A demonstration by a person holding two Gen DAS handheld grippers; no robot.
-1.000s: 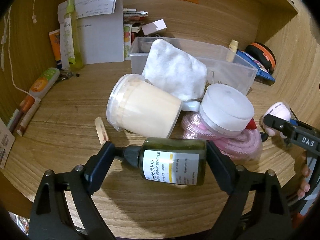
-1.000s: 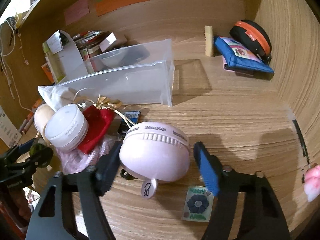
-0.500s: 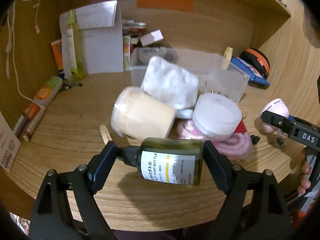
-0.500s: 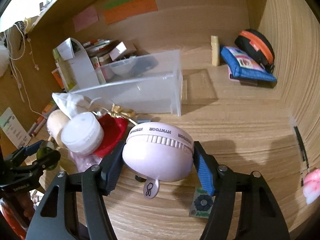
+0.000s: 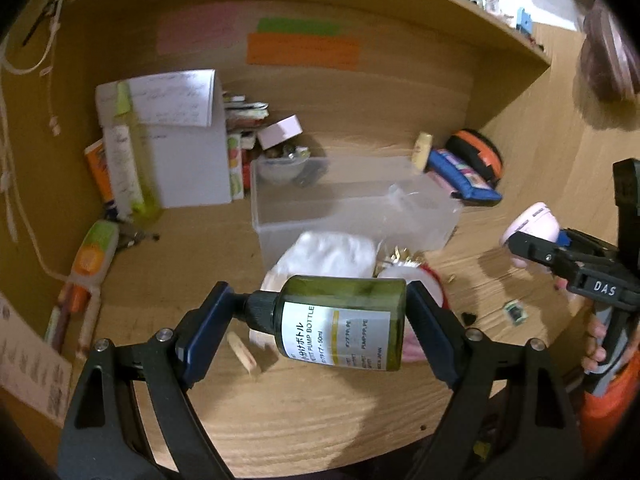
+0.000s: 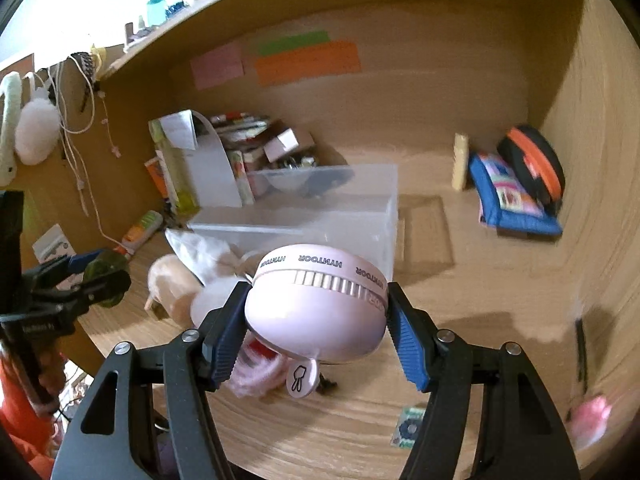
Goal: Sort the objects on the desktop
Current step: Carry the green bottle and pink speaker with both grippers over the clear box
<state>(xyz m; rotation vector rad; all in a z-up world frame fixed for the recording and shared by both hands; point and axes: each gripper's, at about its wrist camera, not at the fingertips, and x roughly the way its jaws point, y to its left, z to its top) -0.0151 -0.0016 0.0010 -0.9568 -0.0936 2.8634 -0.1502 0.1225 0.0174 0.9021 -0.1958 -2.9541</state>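
My left gripper (image 5: 320, 322) is shut on a dark green pump bottle (image 5: 344, 322) with a white label, held sideways above the desk. My right gripper (image 6: 316, 332) is shut on a round pink device (image 6: 320, 304) marked HYNTOOR, also lifted; it shows at the right of the left wrist view (image 5: 530, 226). A clear plastic bin (image 5: 352, 208) (image 6: 304, 220) stands on the desk behind both. A white cloth (image 5: 328, 254), a cream jar (image 6: 172, 290) and a pink rope (image 6: 256, 372) lie in a pile in front of the bin.
A blue pouch (image 6: 512, 204) and a black-orange case (image 6: 532, 168) lie at the back right. A white paper stand (image 5: 176, 144), a yellow-green bottle (image 5: 132, 160) and tubes (image 5: 94, 252) stand at the left. A small sticker (image 6: 408, 426) lies near the front edge.
Both grippers have risen and pulled back from the pile, each carrying its object. The right gripper closed fully on the pink device early in this span.
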